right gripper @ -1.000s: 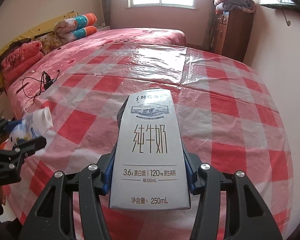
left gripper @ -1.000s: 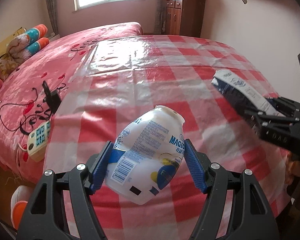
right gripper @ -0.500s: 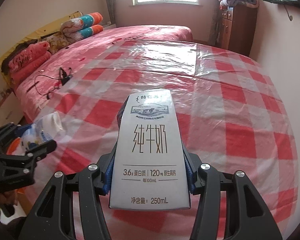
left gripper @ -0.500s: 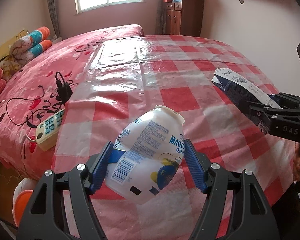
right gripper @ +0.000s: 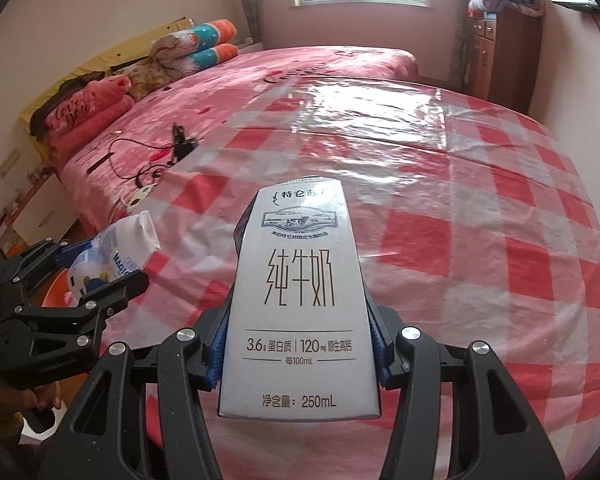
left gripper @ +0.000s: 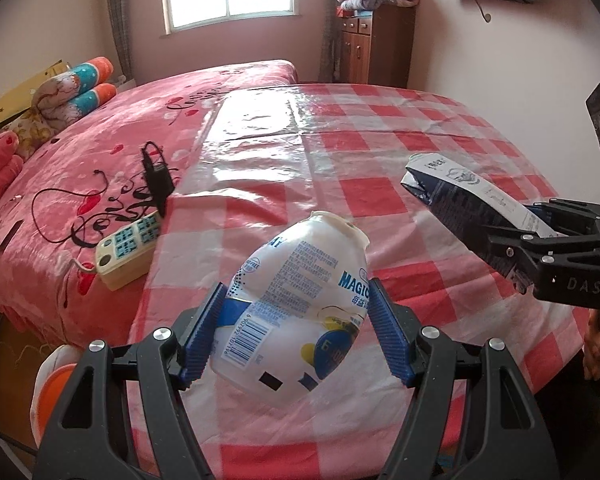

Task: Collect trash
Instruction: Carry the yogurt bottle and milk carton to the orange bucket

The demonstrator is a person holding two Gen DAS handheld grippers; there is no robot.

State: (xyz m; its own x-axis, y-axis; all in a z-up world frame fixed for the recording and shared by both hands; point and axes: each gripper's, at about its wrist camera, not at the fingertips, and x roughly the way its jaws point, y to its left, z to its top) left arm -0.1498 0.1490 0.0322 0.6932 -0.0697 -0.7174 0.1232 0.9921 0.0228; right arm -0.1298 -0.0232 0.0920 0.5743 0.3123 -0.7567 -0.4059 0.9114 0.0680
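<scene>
My left gripper (left gripper: 296, 320) is shut on a crumpled white plastic drink bottle (left gripper: 300, 304) with a blue label, held above the near edge of the red-and-white checked sheet (left gripper: 380, 184). My right gripper (right gripper: 298, 340) is shut on a grey 250 mL milk carton (right gripper: 300, 304), its blue pads pressing both sides. In the left wrist view the carton (left gripper: 460, 200) and right gripper (left gripper: 512, 240) hang at the right. The right wrist view shows the bottle (right gripper: 112, 252) and the left gripper (right gripper: 88, 276) at the lower left.
A pink bed (left gripper: 80, 152) lies left of the checked sheet, with a power strip (left gripper: 128, 248), a black charger (left gripper: 156, 176) and cable. Rolled bedding (left gripper: 76, 88) sits by the headboard. A wooden cabinet (left gripper: 376, 48) stands at the back. An orange-and-white object (left gripper: 48, 384) lies on the floor, lower left.
Both grippers have drawn back from the bed toward its near edge, each keeping its hold. More of the bed's front edge and the floor now shows.
</scene>
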